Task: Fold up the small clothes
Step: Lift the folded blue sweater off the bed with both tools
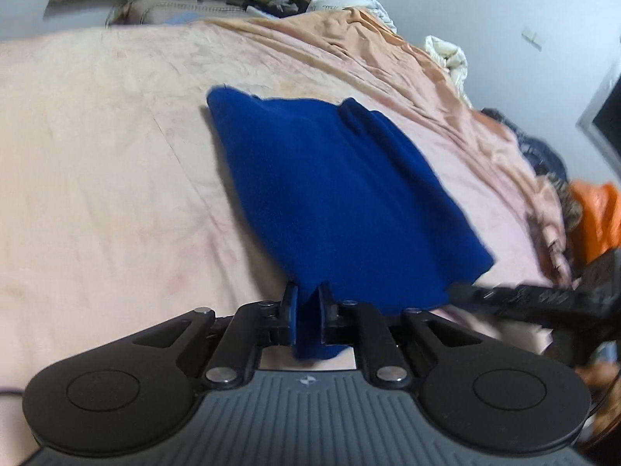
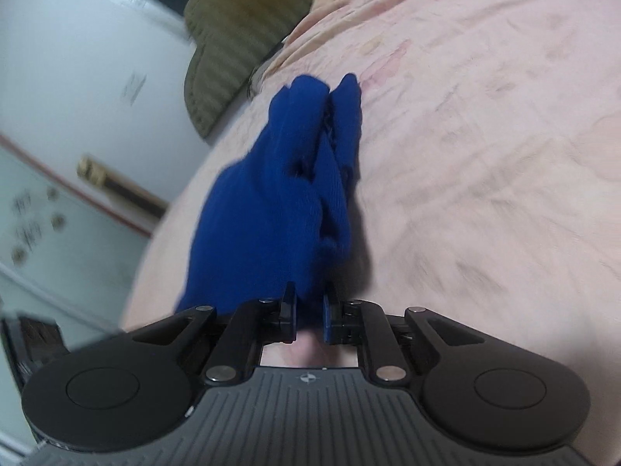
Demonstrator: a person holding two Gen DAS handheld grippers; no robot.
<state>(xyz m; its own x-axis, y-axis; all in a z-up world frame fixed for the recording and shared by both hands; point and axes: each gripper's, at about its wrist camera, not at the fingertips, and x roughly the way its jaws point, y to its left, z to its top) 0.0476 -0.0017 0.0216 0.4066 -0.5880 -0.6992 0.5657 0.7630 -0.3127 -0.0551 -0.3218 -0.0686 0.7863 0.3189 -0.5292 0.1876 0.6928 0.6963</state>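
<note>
Two hand-held grippers are clamped on one blue cloth (image 1: pixel 333 194) above the pink bed sheet (image 1: pixel 97 155). The left hand-held gripper (image 1: pixel 308 303) is pinched on its near edge, a fold hanging between the jaws. The right hand-held gripper (image 2: pixel 310 303) is closed on the cloth's near right end, which appears bunched, though blur obscures the layers. An olive cushion (image 2: pixel 233 31) lies at the far side.
</note>
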